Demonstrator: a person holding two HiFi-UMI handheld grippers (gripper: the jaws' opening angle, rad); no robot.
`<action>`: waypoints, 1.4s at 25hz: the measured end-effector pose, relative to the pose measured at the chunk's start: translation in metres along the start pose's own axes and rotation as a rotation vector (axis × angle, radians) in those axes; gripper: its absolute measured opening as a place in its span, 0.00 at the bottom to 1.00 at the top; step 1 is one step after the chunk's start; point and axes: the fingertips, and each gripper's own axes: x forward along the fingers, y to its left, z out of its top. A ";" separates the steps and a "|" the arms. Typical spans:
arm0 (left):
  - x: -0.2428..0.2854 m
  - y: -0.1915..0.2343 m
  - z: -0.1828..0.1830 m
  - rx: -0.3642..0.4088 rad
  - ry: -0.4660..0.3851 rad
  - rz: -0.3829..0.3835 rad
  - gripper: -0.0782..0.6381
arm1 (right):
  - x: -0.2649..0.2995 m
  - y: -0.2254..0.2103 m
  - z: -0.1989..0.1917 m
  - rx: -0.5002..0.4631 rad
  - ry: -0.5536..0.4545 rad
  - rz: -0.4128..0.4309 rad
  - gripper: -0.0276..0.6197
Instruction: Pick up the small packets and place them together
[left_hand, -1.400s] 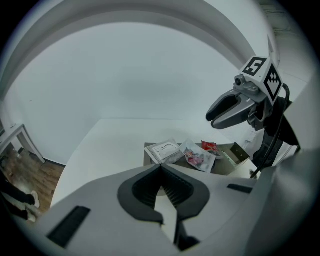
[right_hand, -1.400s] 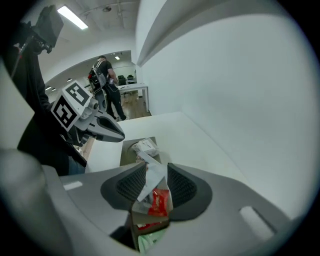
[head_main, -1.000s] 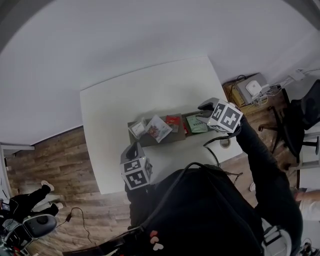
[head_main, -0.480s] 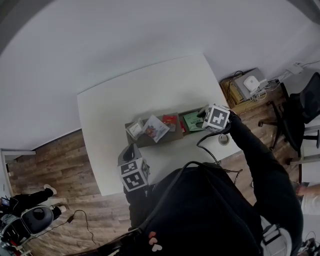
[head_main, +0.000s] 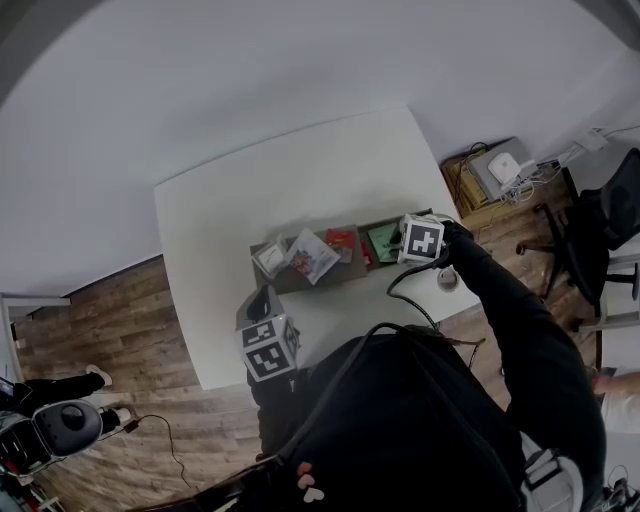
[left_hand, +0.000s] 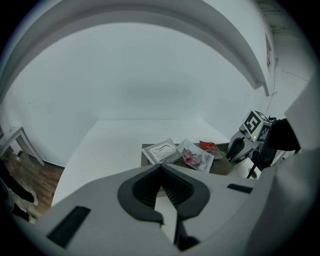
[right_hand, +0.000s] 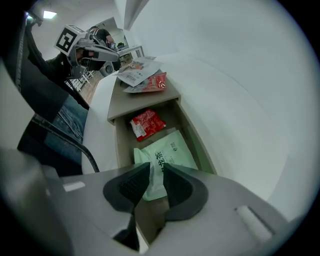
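We see the R gripper (right_hand: 156, 175) drop from above the tray's (right_hand: 192, 135) right end down into its open compartment, tipping from a slant to nearly straight down. Its marker cube (head_main: 421, 240) now sits lower and closer in over the tray vs. a sec ago. Its jaws have just been closing, and the green packet's (right_hand: 172, 150) near edge now shows between the pads, w/ no squeeze on it yet.
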 end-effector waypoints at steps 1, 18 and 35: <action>0.000 0.001 0.000 -0.002 0.002 0.000 0.11 | 0.002 0.002 -0.002 0.007 0.010 0.018 0.17; 0.000 0.004 0.000 0.008 -0.001 0.006 0.11 | 0.005 0.012 0.002 0.026 0.019 0.138 0.13; -0.002 0.004 -0.001 0.000 -0.003 0.008 0.11 | -0.007 0.009 -0.001 0.019 -0.010 0.100 0.05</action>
